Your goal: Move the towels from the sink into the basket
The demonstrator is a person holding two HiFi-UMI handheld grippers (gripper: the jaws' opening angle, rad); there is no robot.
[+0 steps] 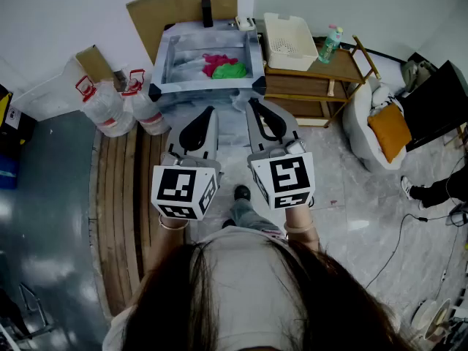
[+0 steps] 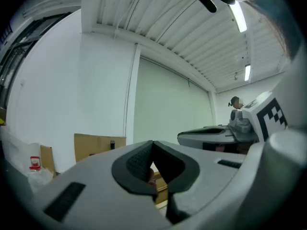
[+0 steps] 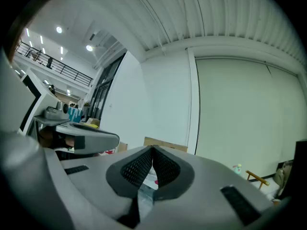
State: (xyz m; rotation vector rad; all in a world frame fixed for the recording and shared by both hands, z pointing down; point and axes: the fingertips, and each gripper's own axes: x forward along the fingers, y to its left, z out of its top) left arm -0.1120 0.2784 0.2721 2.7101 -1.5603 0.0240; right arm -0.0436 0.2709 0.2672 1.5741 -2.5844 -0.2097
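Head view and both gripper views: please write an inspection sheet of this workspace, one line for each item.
Surface: metal sink at the wall; wooden shelf to its right.
Job's things: red towel and green towel lie in the sink; white basket stands on the shelf, no towel seen in it.
Clutter: bottle on the shelf; water jugs on the floor left of the sink; cardboard behind the sink.
Grippers: left gripper and right gripper held level, short of the sink, jaws together, nothing between them.
Cables: black cable on the floor at the right.
Surroundings: white seat with orange cushion; another person's shoe at the right edge.
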